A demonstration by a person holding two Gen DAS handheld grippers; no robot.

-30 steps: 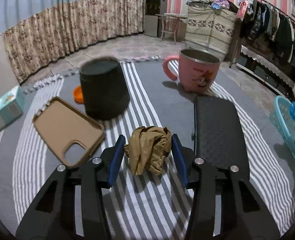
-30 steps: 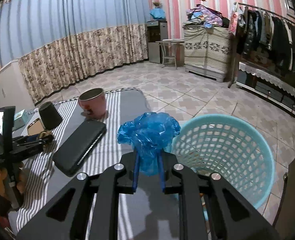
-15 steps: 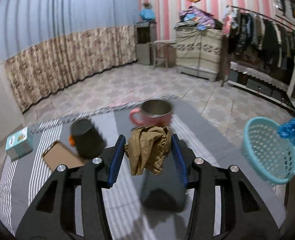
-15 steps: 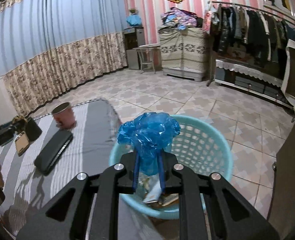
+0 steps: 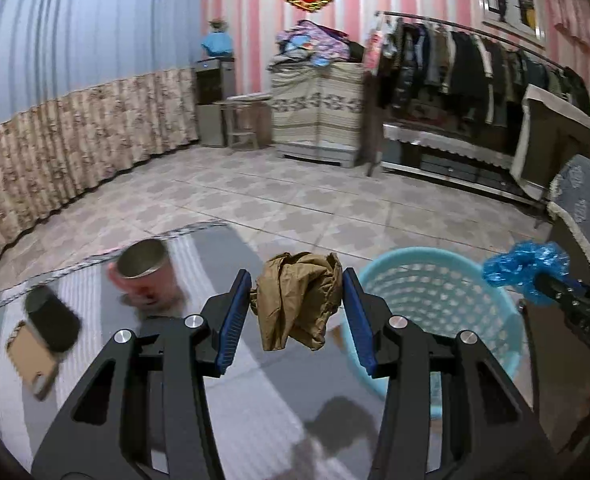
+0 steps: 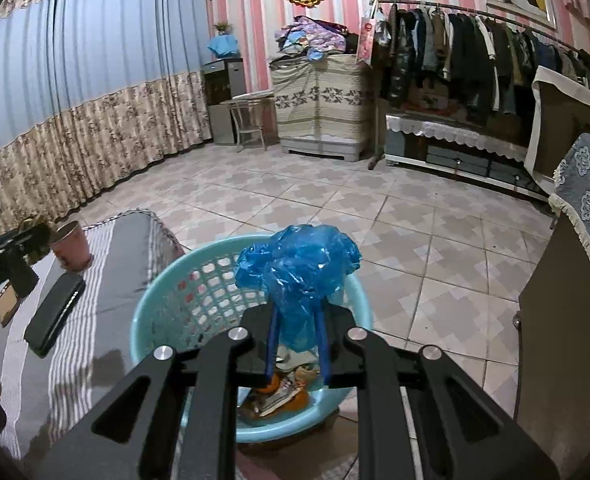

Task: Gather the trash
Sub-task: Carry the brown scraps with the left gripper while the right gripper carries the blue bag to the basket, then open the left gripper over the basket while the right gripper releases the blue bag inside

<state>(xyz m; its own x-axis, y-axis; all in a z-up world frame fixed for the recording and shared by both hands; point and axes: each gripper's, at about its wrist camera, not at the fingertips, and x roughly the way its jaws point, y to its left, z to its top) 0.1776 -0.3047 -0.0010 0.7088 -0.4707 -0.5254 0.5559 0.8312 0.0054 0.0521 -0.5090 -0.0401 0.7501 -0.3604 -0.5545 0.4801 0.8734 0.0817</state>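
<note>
My left gripper [image 5: 297, 310] is shut on a crumpled brown paper wad [image 5: 297, 298], held in the air above the striped mat, left of the light blue basket [image 5: 435, 308]. My right gripper [image 6: 297, 332] is shut on a scrunched blue plastic bag [image 6: 297, 270], hanging directly over the basket [image 6: 167, 312]. Paper scraps and wrappers [image 6: 279, 394] lie on the basket's bottom. In the left wrist view the blue bag [image 5: 525, 266] and the right gripper show at the right edge. The left gripper [image 6: 7, 256] enters the right wrist view at the far left.
On the grey striped mat [image 5: 231, 252] stand a pink mug [image 5: 145, 276], an upturned black cup [image 5: 51, 316], a tan phone case [image 5: 31, 354] and a black case [image 6: 53, 314]. Tiled floor lies beyond; a dark cabinet [image 6: 563, 340] stands right of the basket.
The left gripper rose and swung right with the paper wad, from low over the mat toward the basket. The right gripper carried the blue bag from beside the basket to over it.
</note>
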